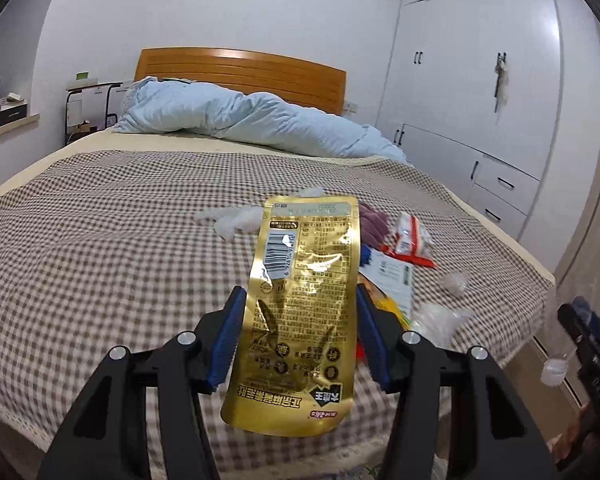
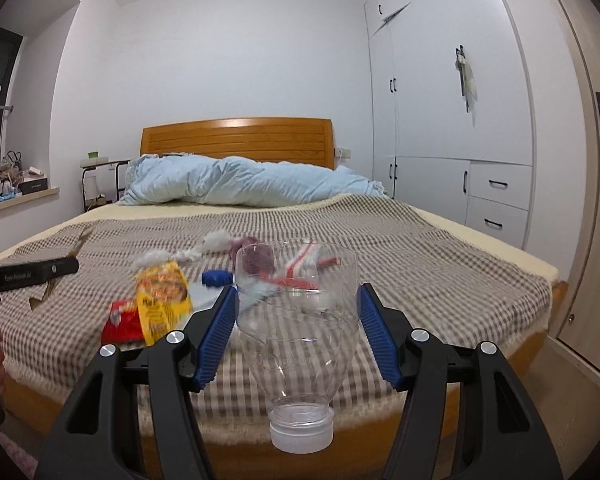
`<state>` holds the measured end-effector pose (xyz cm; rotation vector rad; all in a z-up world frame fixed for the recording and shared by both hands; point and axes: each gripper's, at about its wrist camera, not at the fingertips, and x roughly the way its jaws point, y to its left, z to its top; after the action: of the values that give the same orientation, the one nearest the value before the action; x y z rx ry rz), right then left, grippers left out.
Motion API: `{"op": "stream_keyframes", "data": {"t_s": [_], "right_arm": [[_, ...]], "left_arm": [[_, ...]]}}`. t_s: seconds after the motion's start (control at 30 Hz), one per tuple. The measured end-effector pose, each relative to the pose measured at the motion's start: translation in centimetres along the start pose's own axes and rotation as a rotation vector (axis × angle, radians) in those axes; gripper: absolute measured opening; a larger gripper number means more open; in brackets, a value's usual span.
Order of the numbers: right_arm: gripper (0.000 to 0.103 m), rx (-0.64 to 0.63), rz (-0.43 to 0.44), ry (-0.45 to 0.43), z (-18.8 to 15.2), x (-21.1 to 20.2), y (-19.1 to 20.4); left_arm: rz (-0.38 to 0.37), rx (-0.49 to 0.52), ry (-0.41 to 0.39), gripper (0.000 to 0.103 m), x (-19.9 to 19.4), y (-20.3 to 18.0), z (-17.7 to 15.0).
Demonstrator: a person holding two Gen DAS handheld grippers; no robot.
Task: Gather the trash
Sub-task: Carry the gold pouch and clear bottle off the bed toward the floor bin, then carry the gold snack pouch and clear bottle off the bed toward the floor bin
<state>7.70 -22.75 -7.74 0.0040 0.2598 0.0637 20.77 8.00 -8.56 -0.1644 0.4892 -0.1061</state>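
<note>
The bed (image 2: pixel 440 264) bears a checked cover, a blue quilt (image 2: pixel 240 184) along its head edge, and scattered wrappers (image 2: pixel 162 300) mid-bed toward the foot edge.

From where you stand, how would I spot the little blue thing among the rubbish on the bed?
Start at the big bed with the brown-and-white checked cover, and look at the heap of litter near its foot. The small blue ridged plastic cap lies flat on the cover, just right of the crumpled yellow snack wrapper. It is the only solid blue piece there; the rest is wrappers, white tissue and clear plastic.
</note>
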Motion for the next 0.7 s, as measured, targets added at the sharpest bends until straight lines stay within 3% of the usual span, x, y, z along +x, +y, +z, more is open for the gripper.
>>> {"op": "stream_keyframes", "data": {"t_s": [0.3,0.7], "right_arm": [[0.060,-0.030,0.024,0.052,-2.7,-3.1,-0.1],[0.060,-0.037,0.049,0.139,-6.0,-6.1,-0.3]], "left_arm": [[-0.059,0.010,-0.030,0.052,-3.7,-2.2,-4.0],[-0.143,0.084,0.015,0.052,-6.2,-5.8,-8.9]]}}
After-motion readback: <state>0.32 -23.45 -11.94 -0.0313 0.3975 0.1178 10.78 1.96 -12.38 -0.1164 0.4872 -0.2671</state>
